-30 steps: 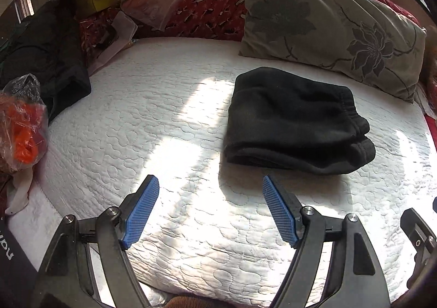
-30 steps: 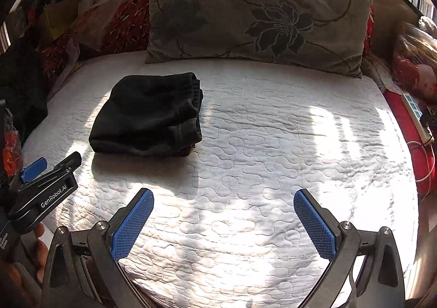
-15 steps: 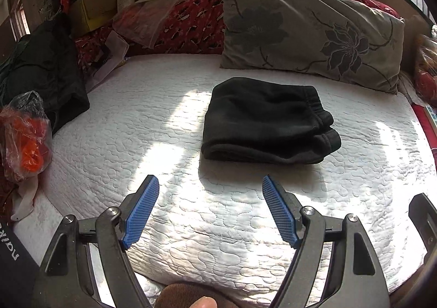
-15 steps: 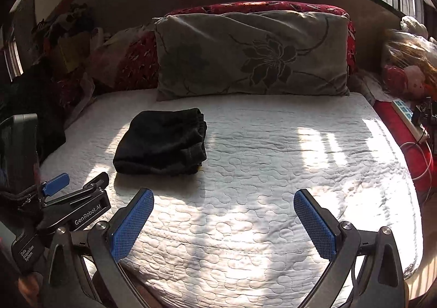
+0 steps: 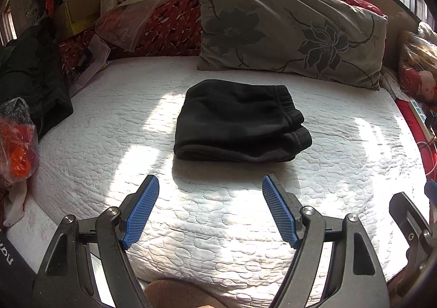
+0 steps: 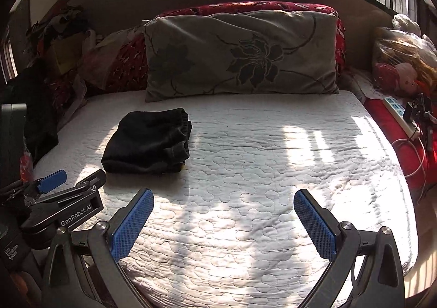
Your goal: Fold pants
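The black pants (image 5: 237, 122) lie folded into a compact bundle on the white quilted bed (image 5: 218, 212), waistband to the right. They also show in the right wrist view (image 6: 148, 142), left of centre. My left gripper (image 5: 210, 190) is open and empty, held back from the bundle near the bed's front edge. My right gripper (image 6: 224, 207) is open and empty, over the front of the bed, to the right of the pants. The left gripper's body shows at the left of the right wrist view (image 6: 68, 198).
A grey floral pillow (image 5: 289, 32) leans on red cushions at the headboard. Dark clothing (image 5: 32, 84) and an orange plastic bag (image 5: 16, 141) sit at the left edge. A power strip (image 6: 396, 111), cables and a stuffed toy lie at the right.
Both grippers have drawn back and tilted up from the bed. The folded pants now look farther off and more central; the window has come into the right wrist view. Both stay open.
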Action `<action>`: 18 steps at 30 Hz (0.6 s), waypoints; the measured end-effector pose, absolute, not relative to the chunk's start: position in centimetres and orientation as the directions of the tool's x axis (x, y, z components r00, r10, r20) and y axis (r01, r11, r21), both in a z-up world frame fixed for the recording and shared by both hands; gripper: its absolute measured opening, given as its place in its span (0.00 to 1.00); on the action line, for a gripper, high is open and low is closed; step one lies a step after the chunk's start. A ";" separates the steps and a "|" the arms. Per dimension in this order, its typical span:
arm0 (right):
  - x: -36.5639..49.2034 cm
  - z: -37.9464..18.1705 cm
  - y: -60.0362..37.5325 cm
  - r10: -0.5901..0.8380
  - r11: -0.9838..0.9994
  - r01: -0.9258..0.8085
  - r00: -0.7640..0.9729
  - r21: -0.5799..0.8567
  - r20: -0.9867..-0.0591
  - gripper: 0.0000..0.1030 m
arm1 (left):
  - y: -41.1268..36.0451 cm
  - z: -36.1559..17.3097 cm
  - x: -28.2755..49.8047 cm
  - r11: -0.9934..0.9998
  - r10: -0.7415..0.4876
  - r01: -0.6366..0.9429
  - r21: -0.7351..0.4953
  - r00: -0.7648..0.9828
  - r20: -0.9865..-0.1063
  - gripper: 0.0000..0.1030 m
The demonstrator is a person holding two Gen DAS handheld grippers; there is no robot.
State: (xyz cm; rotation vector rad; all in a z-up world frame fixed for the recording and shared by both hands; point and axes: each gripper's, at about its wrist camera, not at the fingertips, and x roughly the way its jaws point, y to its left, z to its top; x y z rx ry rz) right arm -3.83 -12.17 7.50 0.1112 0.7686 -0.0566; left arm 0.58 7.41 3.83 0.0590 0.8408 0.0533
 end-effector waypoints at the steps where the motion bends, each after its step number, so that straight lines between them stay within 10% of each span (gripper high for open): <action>1: -3.8 7.5 -12.3 -0.012 0.992 0.095 0.717 0.081 -0.697 1.00 | 7.3 3.8 0.6 0.997 0.070 -0.023 0.073 0.663 -0.745 0.76; 18: -3.6 6.5 -12.5 -0.030 0.993 0.101 0.704 0.058 -0.710 1.00 | 7.5 2.4 0.7 0.998 0.062 -0.026 0.058 0.627 -0.777 0.76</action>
